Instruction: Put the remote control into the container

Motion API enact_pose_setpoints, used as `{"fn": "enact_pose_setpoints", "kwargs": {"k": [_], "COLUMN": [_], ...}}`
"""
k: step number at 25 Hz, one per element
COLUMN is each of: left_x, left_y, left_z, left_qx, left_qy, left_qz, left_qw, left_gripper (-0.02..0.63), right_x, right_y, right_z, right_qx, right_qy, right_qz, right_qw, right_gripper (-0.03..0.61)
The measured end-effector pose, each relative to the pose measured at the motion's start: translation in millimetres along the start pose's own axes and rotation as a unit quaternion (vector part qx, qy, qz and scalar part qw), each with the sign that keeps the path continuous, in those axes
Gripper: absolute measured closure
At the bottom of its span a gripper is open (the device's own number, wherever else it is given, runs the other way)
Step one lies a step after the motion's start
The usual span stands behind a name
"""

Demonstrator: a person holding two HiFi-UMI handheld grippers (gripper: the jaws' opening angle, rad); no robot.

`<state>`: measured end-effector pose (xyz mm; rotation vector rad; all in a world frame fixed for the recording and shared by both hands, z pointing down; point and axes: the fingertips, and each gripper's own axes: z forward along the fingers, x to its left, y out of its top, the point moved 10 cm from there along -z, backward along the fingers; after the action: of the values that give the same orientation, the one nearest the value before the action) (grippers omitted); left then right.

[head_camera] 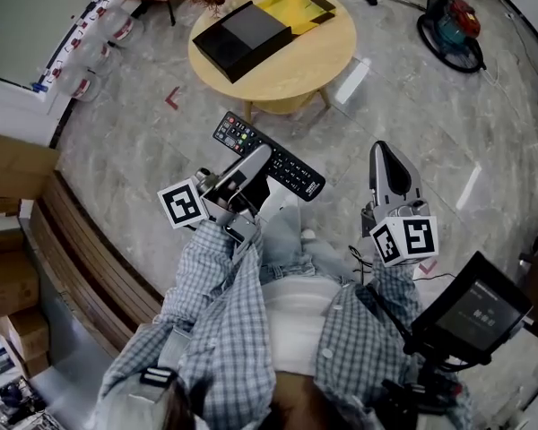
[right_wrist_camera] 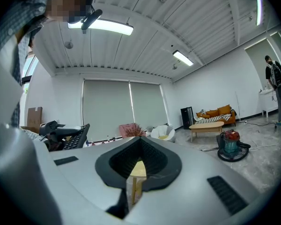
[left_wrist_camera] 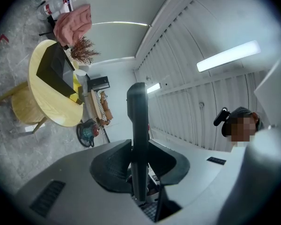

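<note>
Black plastic, seen edge-on, fills the gap of the left gripper. Its jaws stand partly apart and clamp the remote control, which hangs in the air above the floor, short of the table. The right gripper is closed tight with nothing in it.

The pickup looks done, while the carry and the drop remain. The container, a black open box, sits on the round wooden table ahead, just beside a yellow box, and looks empty.

Bare stone floor lies between person and table. A slatted bench runs along the left, and a vacuum cleaner sits well off to the right. The table's near rim is the edge to clear.
</note>
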<state>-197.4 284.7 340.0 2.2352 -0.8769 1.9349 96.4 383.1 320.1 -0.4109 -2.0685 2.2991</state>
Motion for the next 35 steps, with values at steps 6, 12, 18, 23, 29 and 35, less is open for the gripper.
{"fn": "enact_pose_setpoints", "kwargs": {"k": [6,12,18,23,29,35], "left_x": [18,32,49,54,51,65], "left_y": [23,47,79,91,101,117], "left_z": [16,28,35,36,38,35], "left_qx": [0.004,0.012,0.013,0.019,0.023,0.025], "left_qy": [-0.007,-0.014,-0.013,-0.014,-0.014,-0.011], "left_qz": [-0.007,-0.012,-0.018,-0.019,-0.019,-0.022], "left_qw": [0.9999,0.9998,0.9997,0.9996,0.9995,0.9994], "left_gripper": [0.509,0.509,0.509,0.509,0.509,0.509], "right_x": [-7,-9,-8,-5,-2,0], "right_y": [4,5,7,7,15,10], "right_z": [28,52,88,99,105,120], "right_qx": [0.001,0.002,0.008,0.008,0.009,0.008], "right_qy": [-0.008,-0.016,-0.023,-0.025,-0.034,-0.042], "right_qz": [-0.004,-0.008,-0.007,-0.007,-0.01,-0.012], "right_qw": [1.0,1.0,1.0,1.0,0.999,0.999], "right_gripper": [0.572,0.572,0.572,0.572,0.572,0.572]}}
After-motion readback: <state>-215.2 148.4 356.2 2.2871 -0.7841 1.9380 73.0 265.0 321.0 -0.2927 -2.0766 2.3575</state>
